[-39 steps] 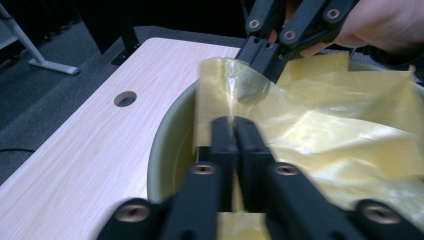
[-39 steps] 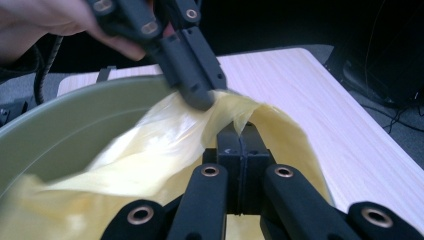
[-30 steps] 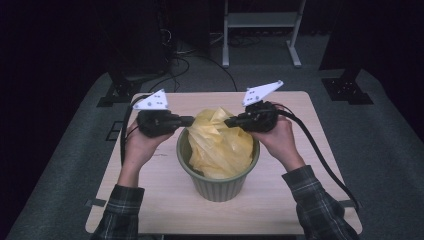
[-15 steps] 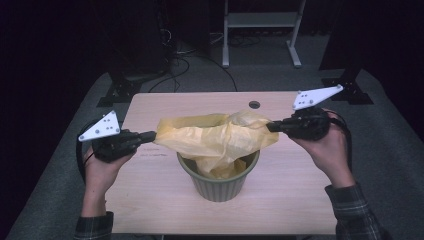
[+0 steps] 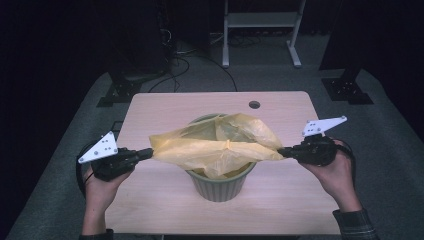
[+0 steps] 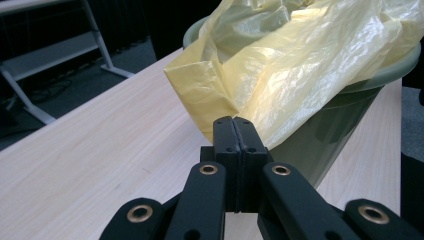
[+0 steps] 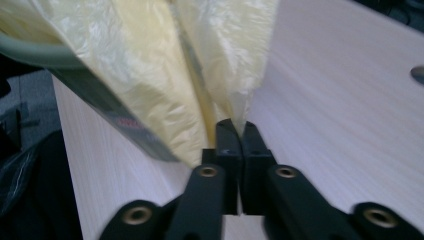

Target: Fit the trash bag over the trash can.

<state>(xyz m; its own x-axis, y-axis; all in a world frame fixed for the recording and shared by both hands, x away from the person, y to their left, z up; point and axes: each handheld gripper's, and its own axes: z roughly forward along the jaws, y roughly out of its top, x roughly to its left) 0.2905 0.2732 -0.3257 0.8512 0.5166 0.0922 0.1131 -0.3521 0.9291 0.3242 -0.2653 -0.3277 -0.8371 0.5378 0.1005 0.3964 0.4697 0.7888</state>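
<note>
Since a second ago the left hand-held gripper [image 5: 145, 153] has swung out toward 9 o'clock and the right hand-held gripper [image 5: 284, 151] toward 3 o'clock, stretching the yellow bin liner [image 5: 215, 145] wide above the green bin [image 5: 220, 185].

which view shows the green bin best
The high view: the green bin stands whole on the table under the yellow bag. The left gripper view shows its rim and side; the right gripper view shows a blurred edge.

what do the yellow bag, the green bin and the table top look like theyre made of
Yellow bag: thin plastic film, translucent and crinkled, with glossy highlights. Green bin: probably moulded plastic, with a smooth, matte wall and a rounded rim. Table top: pale wood or wood-look laminate, showing fine straight grain; the pictures cannot settle which.
</note>
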